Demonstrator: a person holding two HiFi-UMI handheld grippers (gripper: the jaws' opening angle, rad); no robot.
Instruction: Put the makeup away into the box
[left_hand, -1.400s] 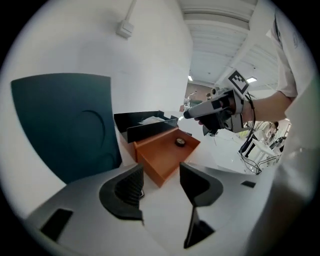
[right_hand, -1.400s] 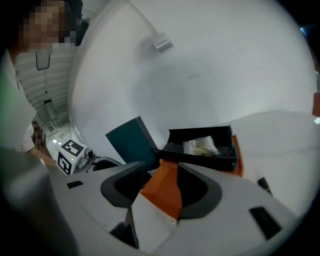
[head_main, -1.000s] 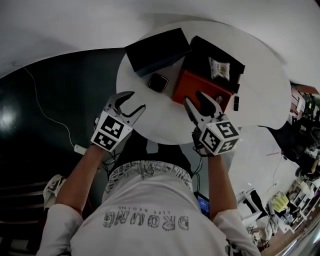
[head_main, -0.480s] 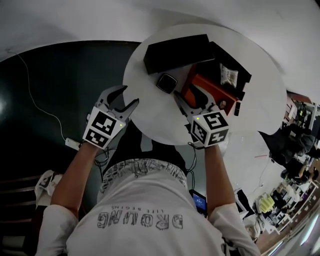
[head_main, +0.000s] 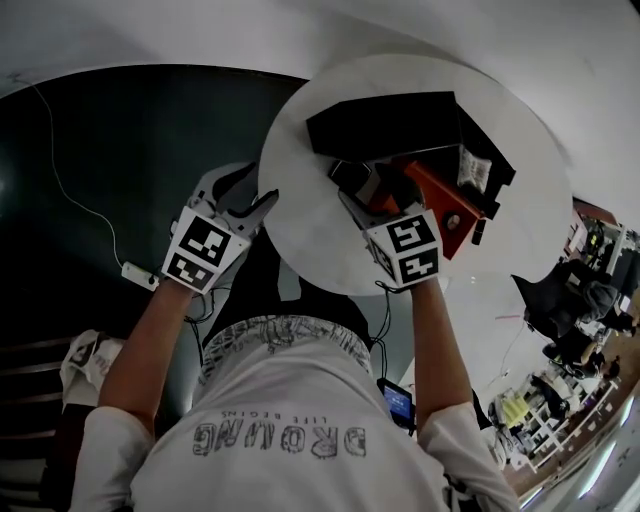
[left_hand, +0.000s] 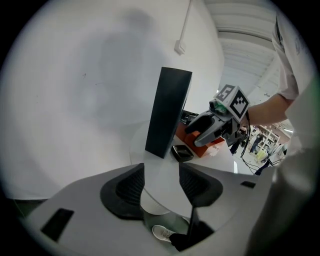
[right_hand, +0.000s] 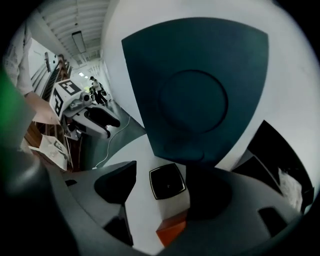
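Wide-open jaws are shown on the right tongs (right_hand: 164, 175), and they have just been opening. A black square compact (right_hand: 167, 182) lies flat on the table between them and is gripped by neither pad, though it cannot be told whether the right-hand pad brushes it. On the left tongs (left_hand: 161, 184) the jaws are held well apart with nothing between them, and only the table's rim is seen past them. Against the frame of a second ago, the right tongs have been brought from the front of the orange box (head_main: 447, 205) across to the compact. The compact then lay in the open and is now partly covered in the head view. The left tongs, whose tips then reached over the tabletop, are now found at its left rim, and the table has been shifted towards the upper right of the head view. A round white table (head_main: 310, 225) is occupied by the compact, a black lid (head_main: 385, 118) at upper centre, and the orange box right of centre with a white packet (head_main: 470, 168) inside it. Dark flooring is seen at the left, where a white plug block (head_main: 137, 275) lies on a thin cable. A cluttered room is glimpsed at the lower right.
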